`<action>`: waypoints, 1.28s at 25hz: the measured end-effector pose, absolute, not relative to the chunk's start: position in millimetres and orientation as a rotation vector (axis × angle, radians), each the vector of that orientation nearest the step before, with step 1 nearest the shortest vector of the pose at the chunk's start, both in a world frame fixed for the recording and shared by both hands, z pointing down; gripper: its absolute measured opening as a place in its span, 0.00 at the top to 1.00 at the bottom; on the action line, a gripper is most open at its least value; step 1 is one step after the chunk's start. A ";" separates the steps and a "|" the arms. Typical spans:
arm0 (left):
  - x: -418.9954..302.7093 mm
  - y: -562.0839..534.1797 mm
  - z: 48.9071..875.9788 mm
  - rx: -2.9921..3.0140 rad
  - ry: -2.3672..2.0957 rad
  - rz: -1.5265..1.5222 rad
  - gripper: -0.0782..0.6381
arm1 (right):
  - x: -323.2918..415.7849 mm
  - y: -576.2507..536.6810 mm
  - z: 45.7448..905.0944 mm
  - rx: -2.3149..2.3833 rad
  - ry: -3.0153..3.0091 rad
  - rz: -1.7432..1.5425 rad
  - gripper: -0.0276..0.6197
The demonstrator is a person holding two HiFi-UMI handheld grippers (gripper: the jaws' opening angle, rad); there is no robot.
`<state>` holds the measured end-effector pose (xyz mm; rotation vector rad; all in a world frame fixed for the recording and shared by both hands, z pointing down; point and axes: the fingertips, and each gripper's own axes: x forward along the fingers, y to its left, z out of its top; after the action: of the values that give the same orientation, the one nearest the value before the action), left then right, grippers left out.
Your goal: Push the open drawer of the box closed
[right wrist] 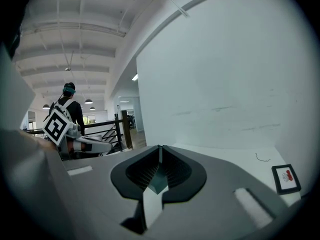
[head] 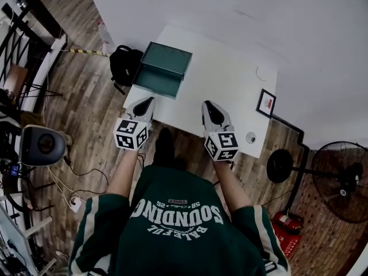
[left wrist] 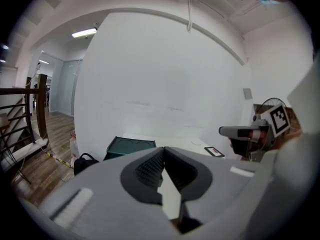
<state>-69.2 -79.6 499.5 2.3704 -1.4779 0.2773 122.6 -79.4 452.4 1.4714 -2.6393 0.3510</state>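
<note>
Sitting at the upper left of the white table [head: 230,79], the teal box [head: 168,59] has its drawer [head: 156,84] pulled out toward the frame's lower edge, long side running across. The left gripper [head: 148,101], jaws pressed together and empty, hovers just below the drawer, nearer than the right gripper [head: 208,106], likewise closed on nothing. The left gripper view shows the box ahead, left of centre. The right gripper view shows mainly bare tabletop and a small picture frame [right wrist: 286,178].

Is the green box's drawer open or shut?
Open. The drawer sticks out past the front of the green box.

The box [head: 163,69] stands far left on the counter [head: 230,79], a frame [head: 266,103] at right; my left tool [head: 146,103] and right tool [head: 210,108] are nearer me.
</note>
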 end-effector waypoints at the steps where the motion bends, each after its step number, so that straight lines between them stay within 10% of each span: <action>1: -72.2 -86.9 501.9 2.365 -1.478 0.279 0.82 | 119.6 -86.3 454.2 1.468 -2.637 0.355 0.95; 26: -108.7 -136.4 644.5 2.127 -1.326 0.512 0.81 | 77.3 -161.5 532.2 1.371 -2.497 0.538 0.95; 32: -109.4 -141.1 680.6 2.045 -1.291 0.586 0.69 | 81.4 -166.1 545.4 1.369 -2.471 0.584 0.95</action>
<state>-109.4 -141.1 680.6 2.0454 -1.2914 0.5864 81.4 -166.1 545.4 1.3693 -2.4714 0.5841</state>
